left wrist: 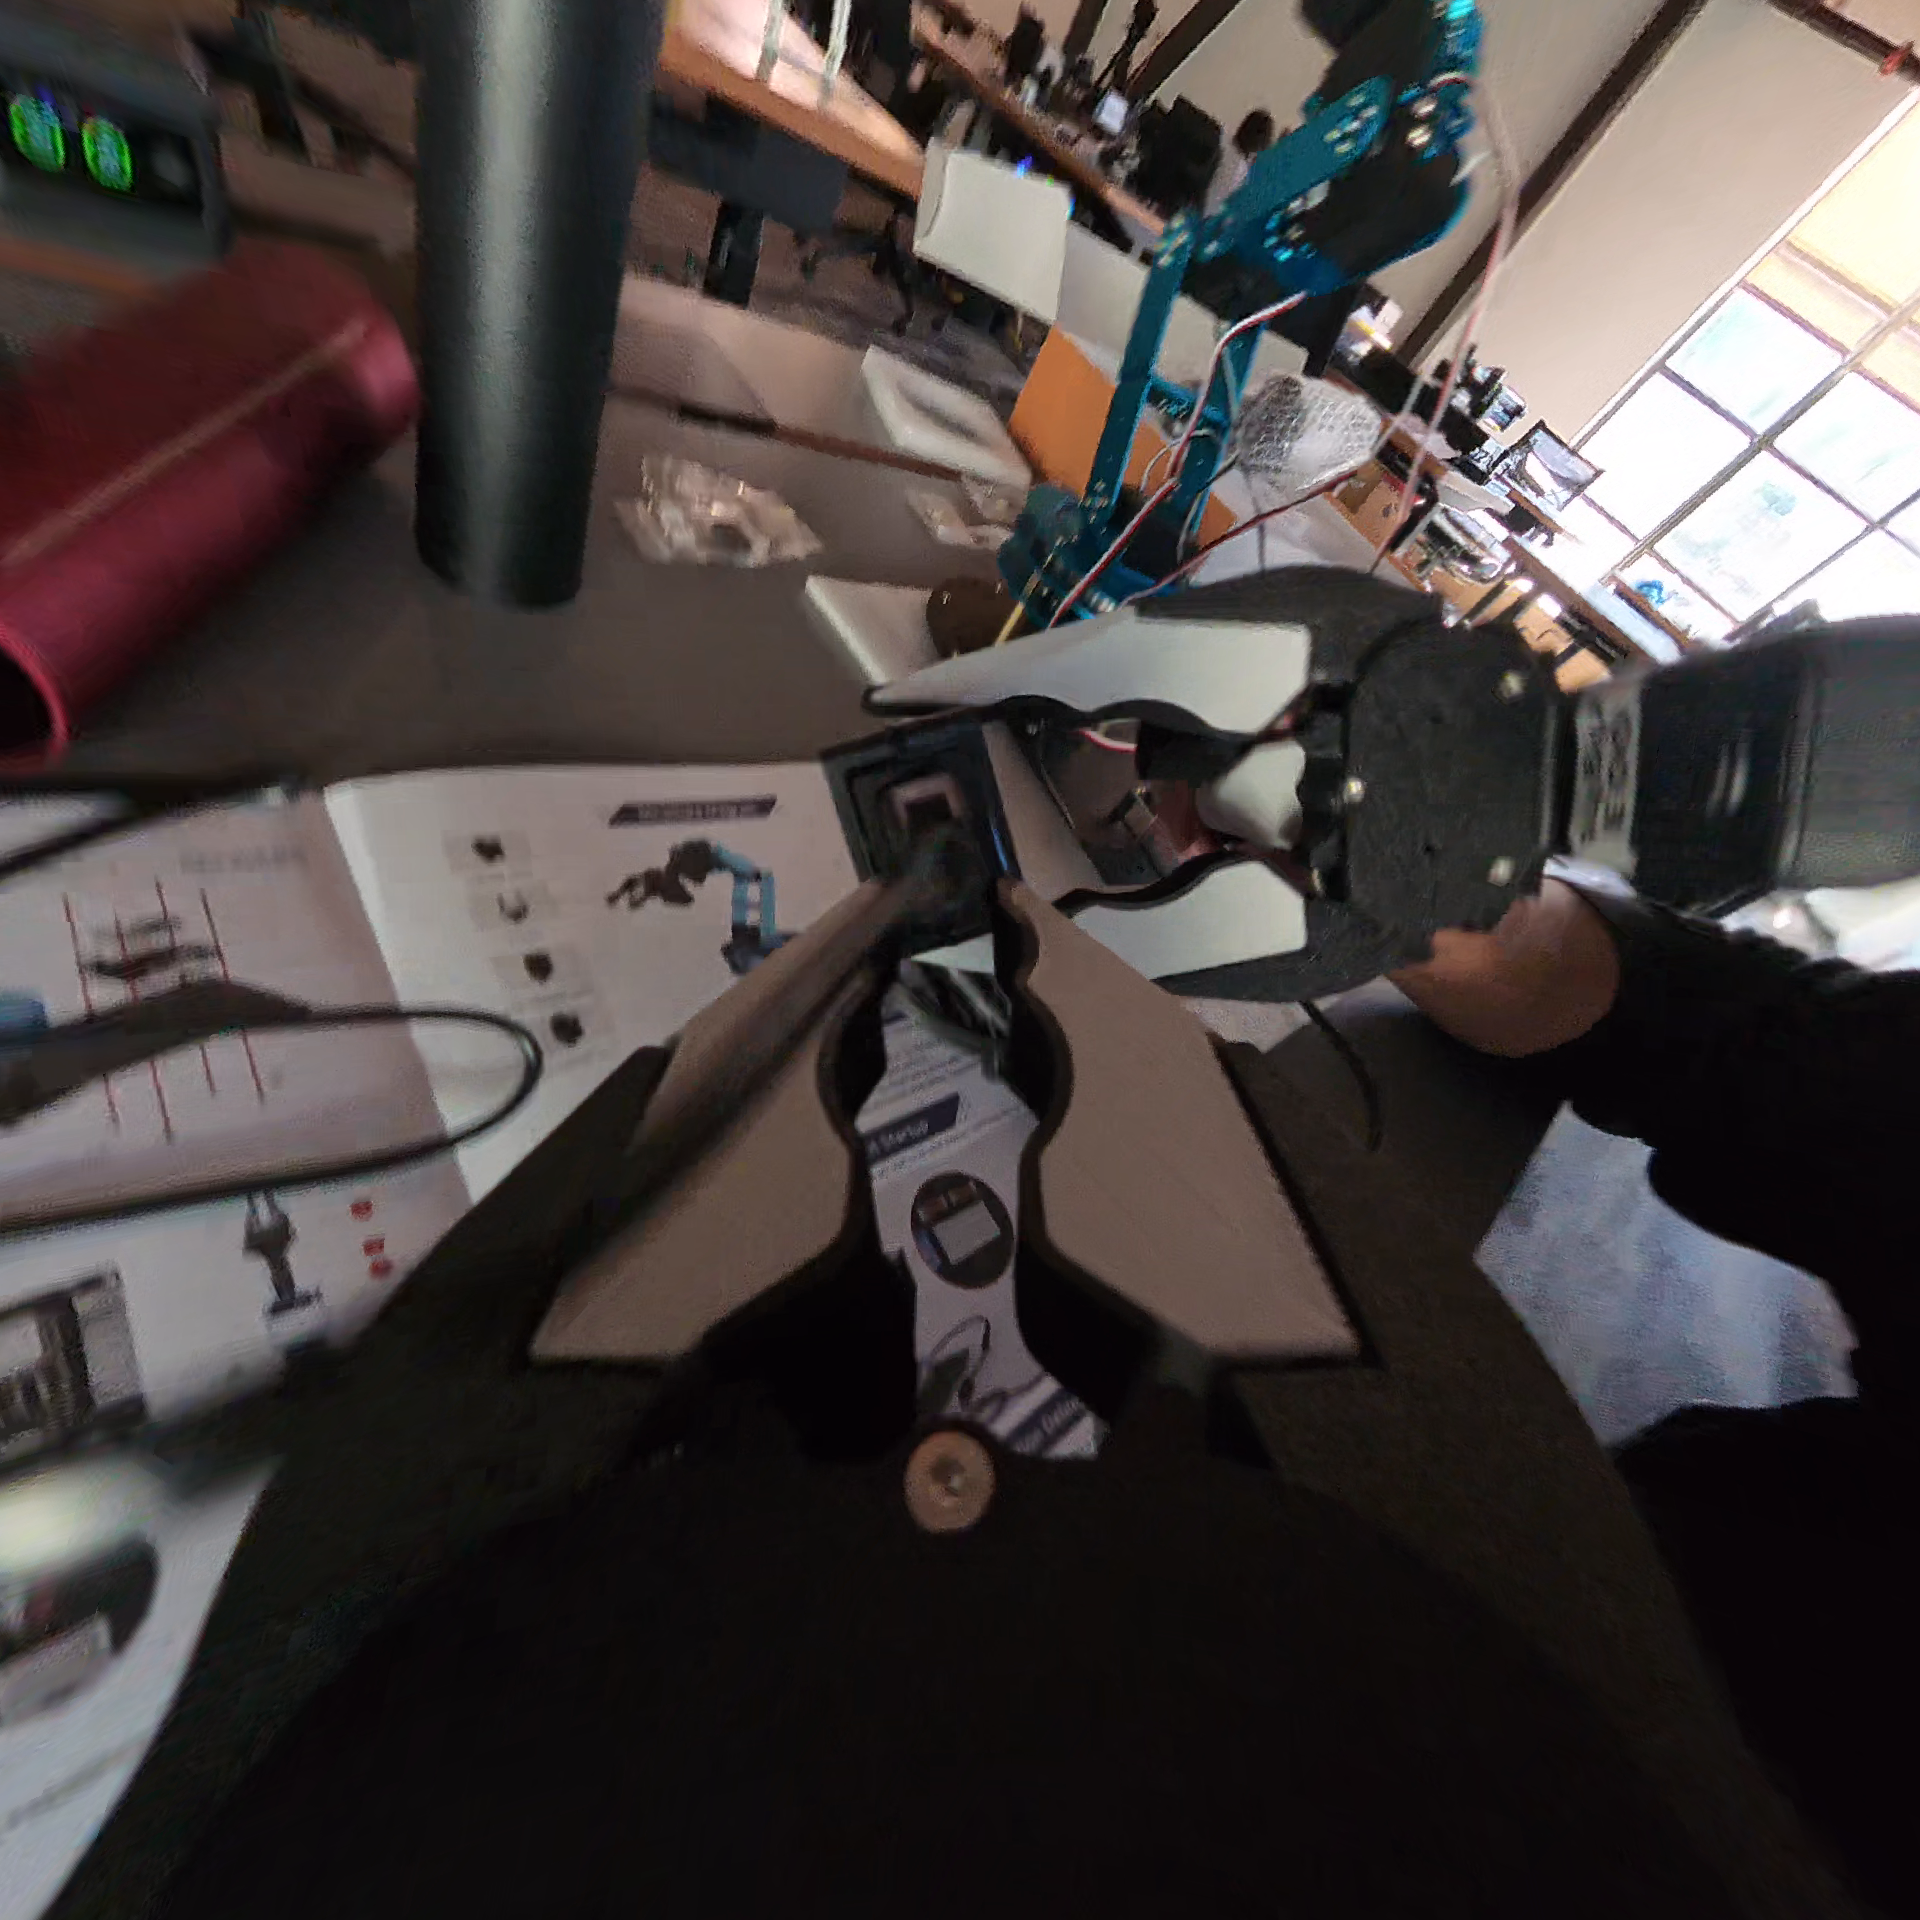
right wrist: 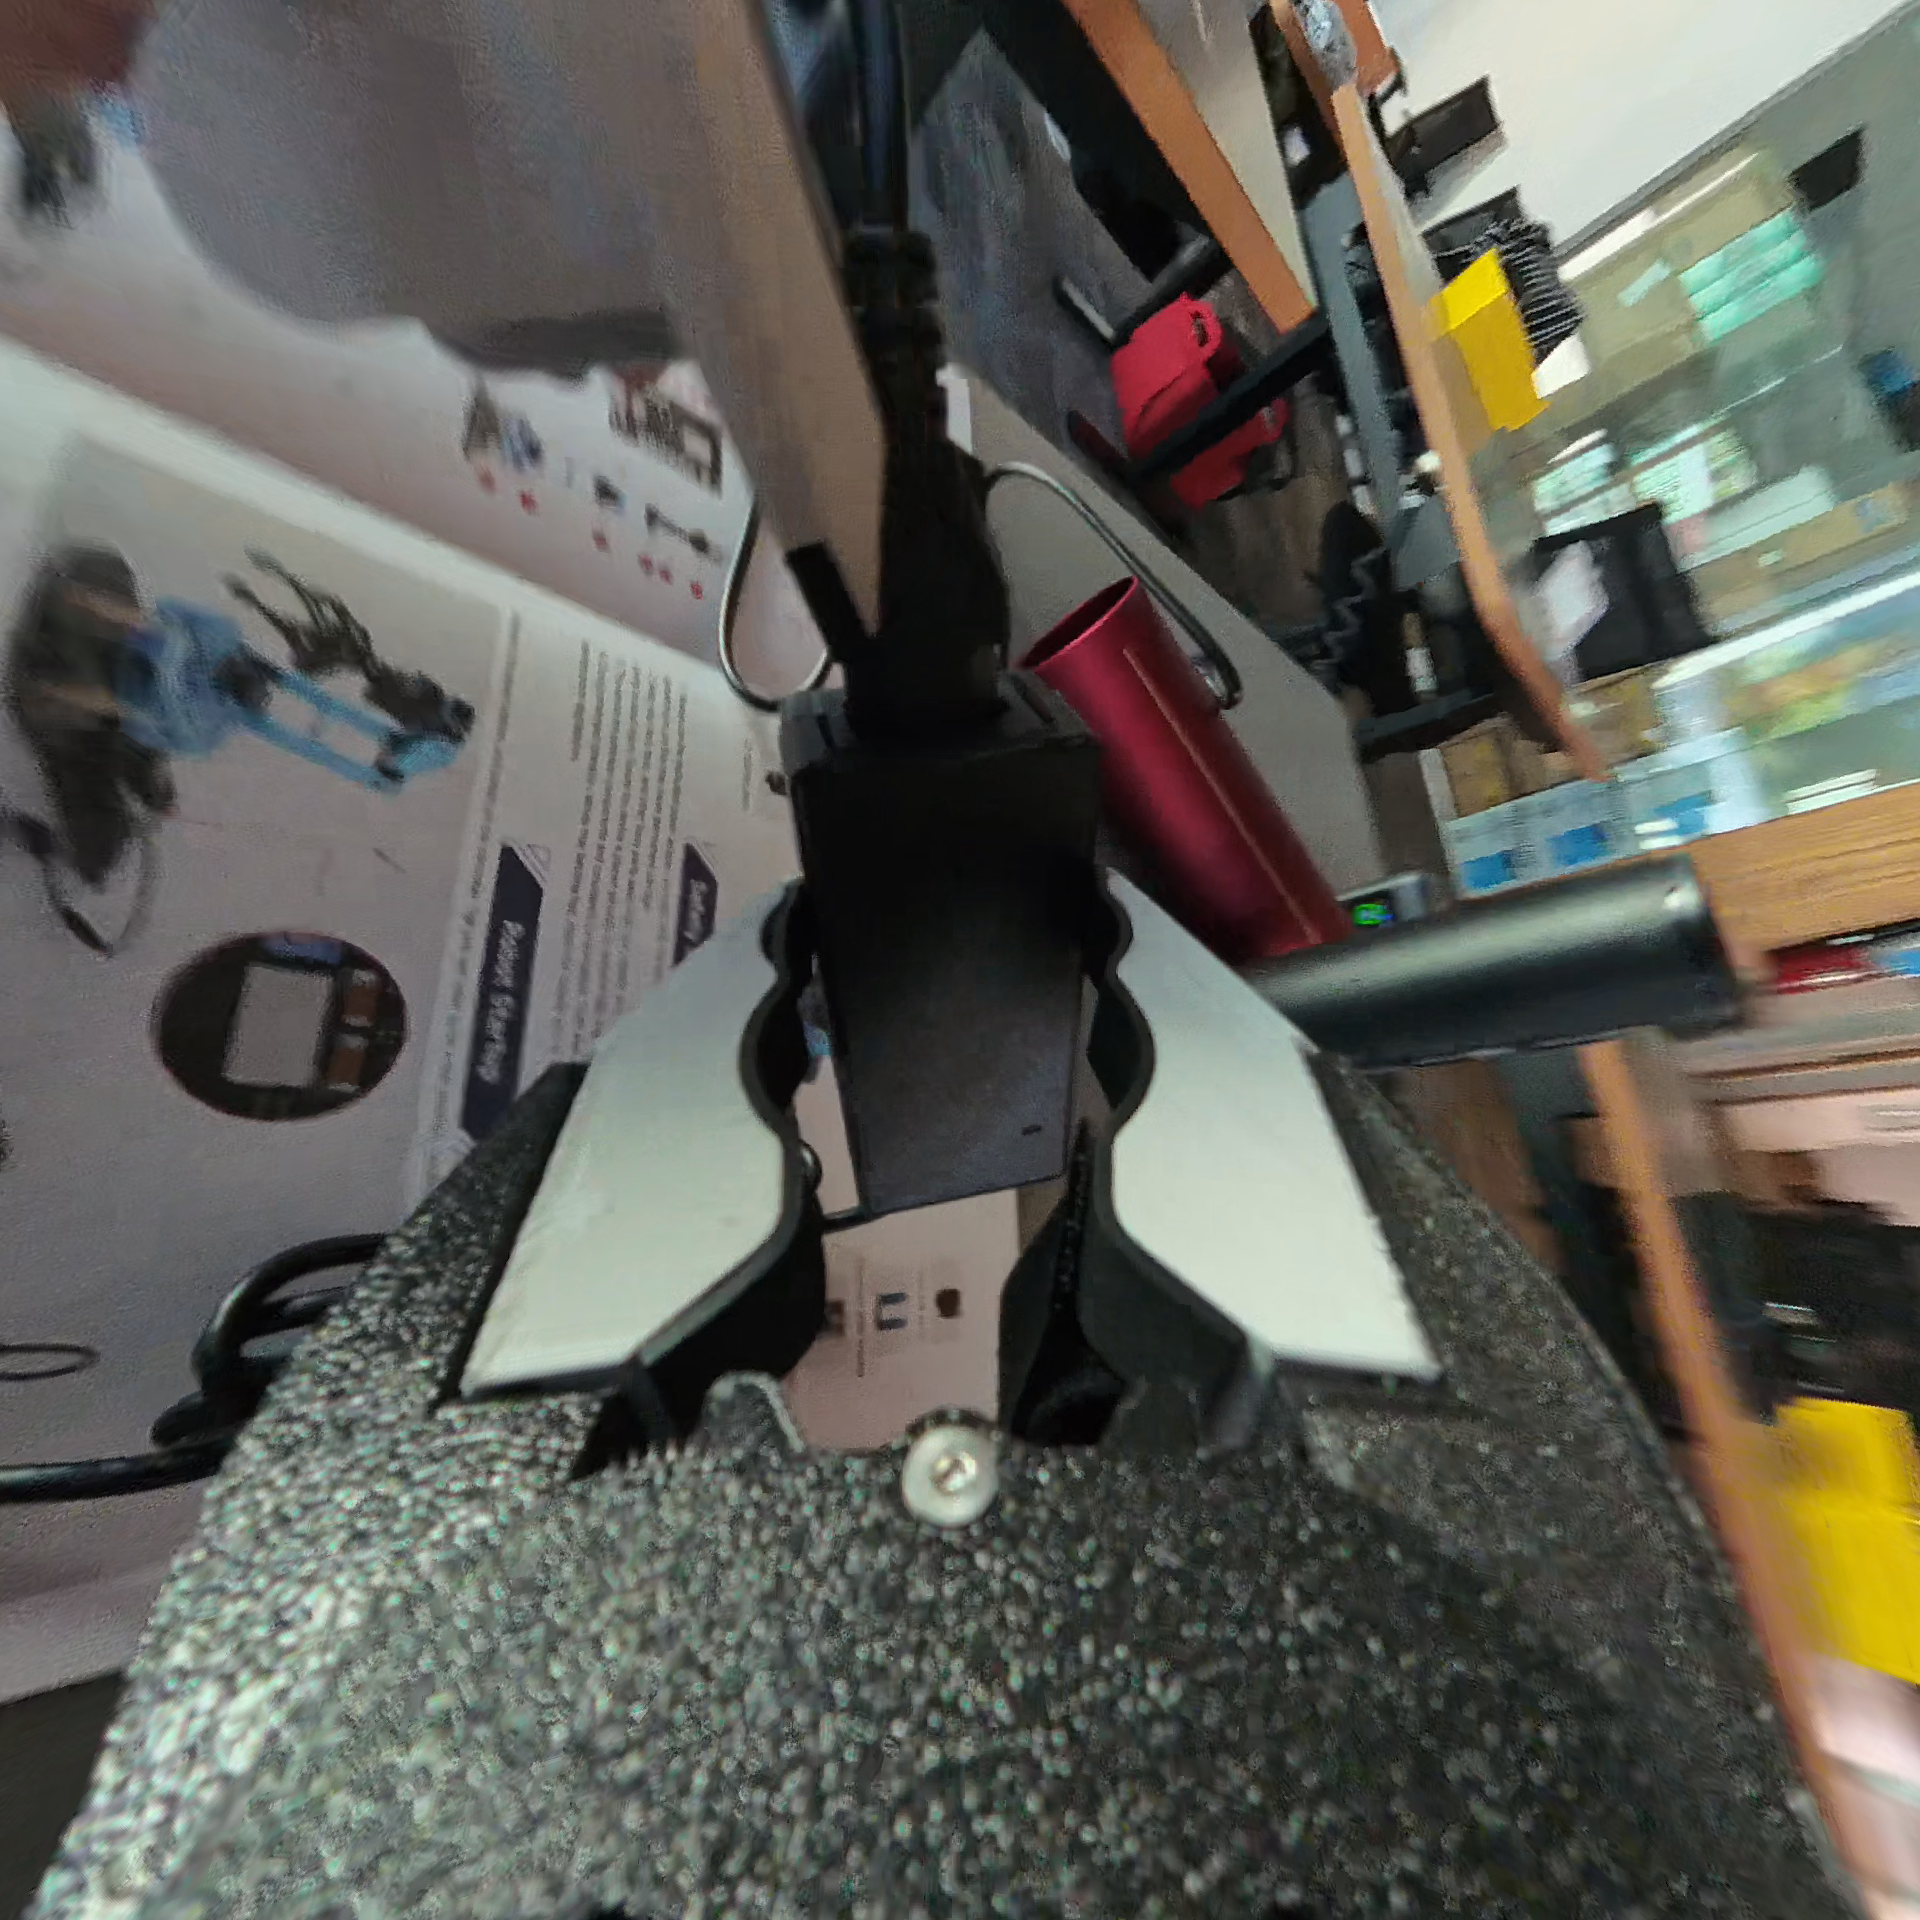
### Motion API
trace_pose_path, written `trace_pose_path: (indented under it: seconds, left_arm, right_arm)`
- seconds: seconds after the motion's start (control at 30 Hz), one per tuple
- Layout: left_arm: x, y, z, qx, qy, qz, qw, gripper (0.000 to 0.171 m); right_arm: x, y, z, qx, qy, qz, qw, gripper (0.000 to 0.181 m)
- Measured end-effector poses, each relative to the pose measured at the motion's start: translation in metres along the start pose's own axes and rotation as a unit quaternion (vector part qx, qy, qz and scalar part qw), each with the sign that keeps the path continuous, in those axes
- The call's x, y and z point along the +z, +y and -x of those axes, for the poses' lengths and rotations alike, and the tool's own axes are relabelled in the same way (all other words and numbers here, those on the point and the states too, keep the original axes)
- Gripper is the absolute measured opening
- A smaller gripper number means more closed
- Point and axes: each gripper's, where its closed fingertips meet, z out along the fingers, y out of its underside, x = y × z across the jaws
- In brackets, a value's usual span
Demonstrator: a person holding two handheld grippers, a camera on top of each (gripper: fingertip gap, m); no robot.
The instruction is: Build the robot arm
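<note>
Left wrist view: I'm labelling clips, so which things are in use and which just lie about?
In use: left gripper, shut on dark rod; right gripper, shut on black box.
Lying about: red tube, instruction sheets, blue robot arm, black cable, black cylinder.

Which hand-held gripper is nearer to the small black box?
Right. The right hand-held gripper is clamped on the small black box. The left hand-held gripper sits just in front of it, pinching a thin dark tool whose tip reaches the box's open face.
</note>
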Motion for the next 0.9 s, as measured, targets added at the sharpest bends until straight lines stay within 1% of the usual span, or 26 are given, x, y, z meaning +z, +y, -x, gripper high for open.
trace_pose_path:
  seconds: [0.03, 0.07, 0.1, 0.13, 0.2, 0.27, 0.33, 0.37, 0.4, 0.43, 0.47, 0.53, 0.57, 0.67, 0.73, 0.77, 0.8, 0.83, 0.9]
  left_arm:
    - [0.001, -0.006, -0.007, 0.028, 0.004, -0.009, 1.000, 0.019]
    - [0.001, -0.012, -0.014, 0.055, 0.011, -0.019, 0.998, 0.028]
    - [0.001, -0.018, -0.020, 0.081, 0.017, -0.035, 0.996, 0.046]
    - [-0.001, -0.023, -0.023, 0.107, 0.016, -0.048, 0.993, 0.060]
    - [-0.005, -0.028, -0.025, 0.156, 0.018, -0.065, 0.985, 0.068]
    - [-0.003, -0.028, -0.022, 0.174, 0.039, -0.068, 0.982, 0.078]
    - [0.006, -0.022, -0.028, 0.154, 0.098, -0.049, 0.982, 0.086]
    - [0.011, -0.021, -0.033, 0.142, 0.130, -0.042, 0.980, 0.091]
    - [0.015, -0.017, -0.039, 0.139, 0.158, -0.033, 0.977, 0.093]
    - [0.021, -0.015, -0.041, 0.142, 0.166, -0.024, 0.975, 0.091]
    - [0.026, -0.012, -0.042, 0.152, 0.167, -0.016, 0.974, 0.087]
    - [0.031, -0.008, -0.052, 0.177, 0.184, -0.009, 0.967, 0.059]
    - [0.031, -0.008, -0.056, 0.184, 0.190, -0.012, 0.964, 0.054]
    - [0.033, -0.009, -0.057, 0.202, 0.179, -0.017, 0.963, 0.053]
    - [0.037, -0.003, -0.051, 0.235, 0.157, 0.002, 0.959, 0.053]
    - [0.039, 0.000, -0.047, 0.254, 0.146, 0.011, 0.956, 0.053]
    - [0.040, 0.003, -0.045, 0.264, 0.146, 0.019, 0.953, 0.053]
    - [0.041, 0.006, -0.047, 0.265, 0.156, 0.022, 0.951, 0.053]
    - [0.042, 0.011, -0.052, 0.261, 0.176, 0.025, 0.949, 0.053]
  right_arm:
    - [-0.004, -0.005, -0.003, 0.045, -0.023, -0.022, 0.998, 0.051]
    - [-0.008, -0.010, -0.005, 0.090, -0.049, -0.043, 0.994, 0.050]
    - [-0.011, -0.012, -0.008, 0.128, -0.069, -0.055, 0.988, 0.051]
    - [-0.015, -0.015, -0.012, 0.160, -0.086, -0.072, 0.981, 0.051]
    - [-0.022, -0.019, -0.014, 0.218, -0.129, -0.103, 0.962, 0.052]
    - [-0.030, -0.027, -0.014, 0.285, -0.184, -0.141, 0.930, 0.050]
    - [-0.043, -0.041, -0.012, 0.336, -0.250, -0.203, 0.885, 0.052]
    - [-0.048, -0.049, -0.013, 0.358, -0.274, -0.232, 0.862, 0.051]
    - [-0.053, -0.055, -0.014, 0.377, -0.289, -0.254, 0.843, 0.051]
    - [-0.057, -0.061, -0.014, 0.387, -0.303, -0.272, 0.827, 0.052]
    - [-0.060, -0.065, -0.014, 0.390, -0.311, -0.285, 0.819, 0.052]
    - [-0.061, -0.068, -0.012, 0.384, -0.306, -0.296, 0.819, 0.052]
    - [-0.062, -0.068, -0.014, 0.376, -0.294, -0.302, 0.825, 0.052]
    - [-0.065, -0.066, -0.016, 0.377, -0.302, -0.306, 0.820, 0.052]
    - [-0.063, -0.060, -0.012, 0.347, -0.320, -0.279, 0.836, 0.052]
    - [-0.066, -0.058, -0.014, 0.334, -0.330, -0.272, 0.840, 0.060]
    - [-0.071, -0.060, -0.023, 0.328, -0.333, -0.278, 0.839, 0.076]
    - [-0.076, -0.063, -0.036, 0.327, -0.330, -0.294, 0.835, 0.082]
    - [-0.085, -0.073, -0.050, 0.324, -0.353, -0.315, 0.819, 0.070]
